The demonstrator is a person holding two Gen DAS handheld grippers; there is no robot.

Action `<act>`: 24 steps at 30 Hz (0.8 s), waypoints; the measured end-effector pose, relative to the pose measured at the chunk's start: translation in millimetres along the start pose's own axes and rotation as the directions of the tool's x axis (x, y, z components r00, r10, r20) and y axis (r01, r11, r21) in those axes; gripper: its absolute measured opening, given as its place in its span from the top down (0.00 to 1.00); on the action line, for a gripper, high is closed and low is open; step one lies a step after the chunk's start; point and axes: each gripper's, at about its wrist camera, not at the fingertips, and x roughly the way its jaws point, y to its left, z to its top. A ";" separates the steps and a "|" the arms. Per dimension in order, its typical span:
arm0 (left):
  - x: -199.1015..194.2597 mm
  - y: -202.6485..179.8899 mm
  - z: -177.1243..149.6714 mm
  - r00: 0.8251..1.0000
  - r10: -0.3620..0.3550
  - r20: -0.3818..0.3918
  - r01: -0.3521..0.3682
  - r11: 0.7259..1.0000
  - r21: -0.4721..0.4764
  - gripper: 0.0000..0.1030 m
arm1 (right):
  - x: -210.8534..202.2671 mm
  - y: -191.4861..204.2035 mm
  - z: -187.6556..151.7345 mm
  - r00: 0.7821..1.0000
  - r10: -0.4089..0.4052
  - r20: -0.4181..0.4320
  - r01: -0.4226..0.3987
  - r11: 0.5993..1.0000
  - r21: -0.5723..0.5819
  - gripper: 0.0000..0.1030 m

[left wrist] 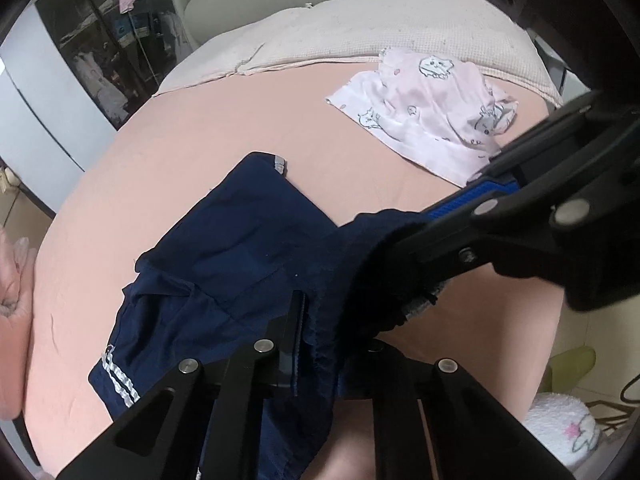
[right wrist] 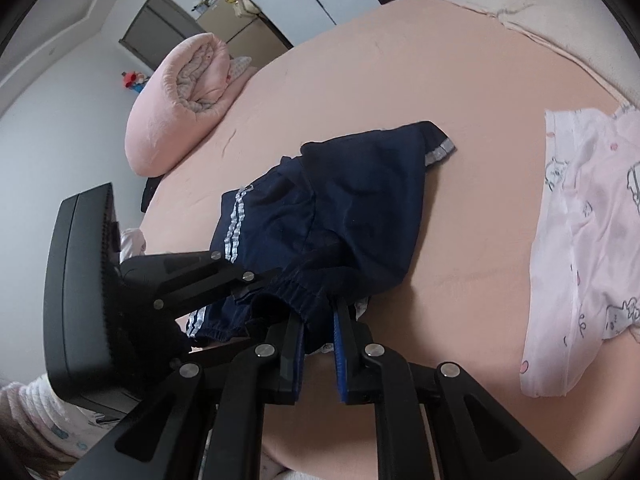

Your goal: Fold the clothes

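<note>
Navy shorts [left wrist: 224,248] with silver side stripes lie half lifted on the pink bed sheet [left wrist: 208,136]. My left gripper [left wrist: 312,320] is shut on their elastic waistband at the near edge. My right gripper [right wrist: 320,312] is shut on the same waistband [right wrist: 296,292] a little further along; it also shows in the left wrist view [left wrist: 420,224] coming in from the right. In the right wrist view the shorts [right wrist: 360,200] stretch away from both grippers, with the left gripper [right wrist: 256,280] at the left. The leg hems rest on the sheet.
A pale pink printed garment [left wrist: 432,112] lies crumpled at the far right of the bed, also in the right wrist view [right wrist: 580,240]. A rolled pink quilt [right wrist: 180,96] sits at the bed's left end. A cream blanket [left wrist: 360,32] covers the far edge.
</note>
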 end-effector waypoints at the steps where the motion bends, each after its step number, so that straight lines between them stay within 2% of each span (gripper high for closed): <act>1: -0.7 1.0 -0.6 1.000 0.004 0.001 -0.004 1.000 -0.007 0.90 | -0.4 -1.3 0.0 1.000 0.008 -0.004 -0.008 1.000 0.008 0.86; 2: -1.7 2.1 -1.3 1.000 0.008 0.004 -0.008 1.000 -0.010 0.90 | -1.2 -2.4 0.2 1.000 0.010 -0.012 -0.010 1.000 0.013 0.76; 3: -2.9 3.1 -1.6 1.000 0.009 0.009 -0.009 1.000 -0.013 0.90 | -2.1 -3.4 0.3 1.000 0.012 -0.021 -0.012 1.000 0.018 0.57; 5: -5.3 6.9 -1.7 1.000 0.014 0.017 -0.014 0.999 -0.033 0.90 | -3.3 -3.8 -0.3 0.998 -0.003 -0.055 0.004 1.000 0.008 0.36; 6: -5.4 8.6 -1.7 1.000 0.018 0.018 -0.018 0.999 -0.038 0.90 | -5.3 -4.4 -1.0 0.998 -0.001 -0.065 0.001 1.000 0.005 0.31; 11: -4.5 15.2 -0.7 1.000 0.026 0.017 -0.025 0.998 -0.064 0.90 | -21.0 -13.4 -3.5 0.997 0.045 -0.070 -0.042 0.998 0.044 0.30; 16: -9.7 20.4 0.6 0.999 0.032 0.025 -0.030 0.995 -0.092 0.90 | -33.1 -45.8 5.5 0.990 0.131 -0.045 -0.118 0.967 0.226 0.28; 20: -13.4 25.2 -0.2 0.999 0.038 0.031 -0.034 0.993 -0.109 0.90 | -25.5 -75.7 21.1 0.988 0.140 -0.064 -0.104 0.915 0.391 0.28; 24: -17.2 31.0 -1.6 0.999 0.039 0.037 -0.033 0.989 -0.143 0.90 | -7.0 -89.5 37.1 0.988 0.102 -0.113 -0.040 0.891 0.452 0.28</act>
